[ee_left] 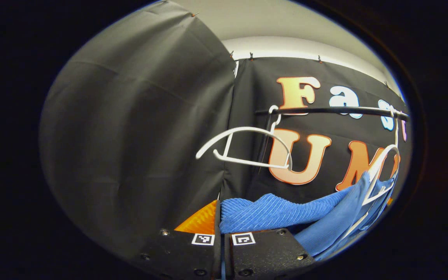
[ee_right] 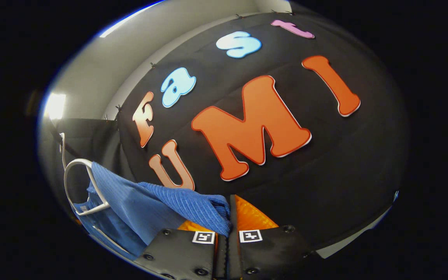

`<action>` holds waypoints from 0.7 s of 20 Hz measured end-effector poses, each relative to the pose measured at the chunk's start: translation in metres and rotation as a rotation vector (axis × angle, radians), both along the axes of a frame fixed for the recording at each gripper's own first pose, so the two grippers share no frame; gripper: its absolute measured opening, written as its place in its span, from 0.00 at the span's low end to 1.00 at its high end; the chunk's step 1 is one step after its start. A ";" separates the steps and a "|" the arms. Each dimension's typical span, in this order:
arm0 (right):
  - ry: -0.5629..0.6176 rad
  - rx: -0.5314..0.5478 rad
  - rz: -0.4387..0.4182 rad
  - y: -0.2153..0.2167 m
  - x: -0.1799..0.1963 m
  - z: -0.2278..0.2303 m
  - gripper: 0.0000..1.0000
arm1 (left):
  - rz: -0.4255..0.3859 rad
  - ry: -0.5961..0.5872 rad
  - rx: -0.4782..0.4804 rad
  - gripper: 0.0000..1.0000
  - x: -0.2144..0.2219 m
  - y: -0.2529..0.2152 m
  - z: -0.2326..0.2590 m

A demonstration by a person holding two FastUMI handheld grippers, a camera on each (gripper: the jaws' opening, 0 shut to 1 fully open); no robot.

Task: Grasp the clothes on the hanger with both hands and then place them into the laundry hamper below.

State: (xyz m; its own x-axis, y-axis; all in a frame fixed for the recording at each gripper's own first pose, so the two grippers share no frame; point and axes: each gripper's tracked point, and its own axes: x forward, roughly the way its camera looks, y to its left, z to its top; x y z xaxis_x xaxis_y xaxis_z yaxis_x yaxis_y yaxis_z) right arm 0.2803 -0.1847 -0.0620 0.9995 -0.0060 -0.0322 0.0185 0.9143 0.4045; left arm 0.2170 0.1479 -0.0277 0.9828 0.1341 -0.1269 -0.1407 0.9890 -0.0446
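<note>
Stretching between our two grippers, the blue garment (ee_left: 274,214) is being held taut so it can slide off its white hanger (ee_left: 379,175), which is hanging from the black rail (ee_left: 336,111) at the far right. Farther left, an empty hanger (ee_left: 247,147) is dangling from that rail. We are clamping the left gripper (ee_left: 222,237) and the right gripper (ee_right: 228,233) each on a corner of the cloth. We are seeing no hamper here; presumably it is waiting below.
</note>
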 end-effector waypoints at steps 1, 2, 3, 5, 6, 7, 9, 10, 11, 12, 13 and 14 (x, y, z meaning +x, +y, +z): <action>0.023 -0.017 0.004 0.003 -0.004 -0.014 0.10 | 0.001 0.014 -0.006 0.03 -0.001 0.001 -0.011; 0.038 -0.031 0.010 0.007 -0.008 -0.024 0.10 | 0.002 0.016 0.003 0.03 -0.003 0.002 -0.017; 0.046 -0.035 0.016 0.013 -0.012 -0.027 0.10 | 0.005 0.018 0.021 0.04 -0.004 0.002 -0.021; 0.084 -0.046 0.021 0.022 -0.013 -0.041 0.10 | 0.012 0.034 0.037 0.03 -0.006 0.004 -0.032; 0.123 -0.041 0.035 0.028 -0.013 -0.055 0.10 | 0.010 0.046 0.016 0.03 -0.008 0.003 -0.042; 0.162 -0.041 0.053 0.038 -0.018 -0.069 0.10 | 0.008 0.070 -0.016 0.04 -0.010 0.004 -0.058; 0.211 -0.062 0.079 0.058 -0.030 -0.096 0.10 | 0.007 0.128 -0.083 0.04 -0.013 0.002 -0.094; 0.243 -0.082 0.089 0.066 -0.035 -0.112 0.10 | 0.008 0.148 -0.099 0.04 -0.016 -0.003 -0.107; 0.271 -0.086 0.094 0.071 -0.039 -0.127 0.10 | 0.012 0.161 -0.086 0.04 -0.020 -0.006 -0.121; 0.313 -0.087 0.098 0.076 -0.043 -0.142 0.10 | 0.024 0.194 -0.068 0.04 -0.023 -0.003 -0.139; 0.426 -0.153 0.045 0.063 -0.052 -0.176 0.10 | 0.062 0.272 -0.059 0.04 -0.029 0.008 -0.166; 0.504 -0.165 0.039 0.054 -0.074 -0.202 0.10 | 0.082 0.344 -0.095 0.03 -0.046 0.013 -0.196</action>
State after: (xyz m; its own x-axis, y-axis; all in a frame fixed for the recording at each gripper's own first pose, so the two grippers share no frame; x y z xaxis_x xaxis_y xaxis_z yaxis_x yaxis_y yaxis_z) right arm 0.2063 -0.1303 -0.2637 0.8599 -0.0145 -0.5103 0.1379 0.9691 0.2047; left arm 0.1708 0.1610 -0.2235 0.8671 0.1819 -0.4637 -0.2417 0.9676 -0.0725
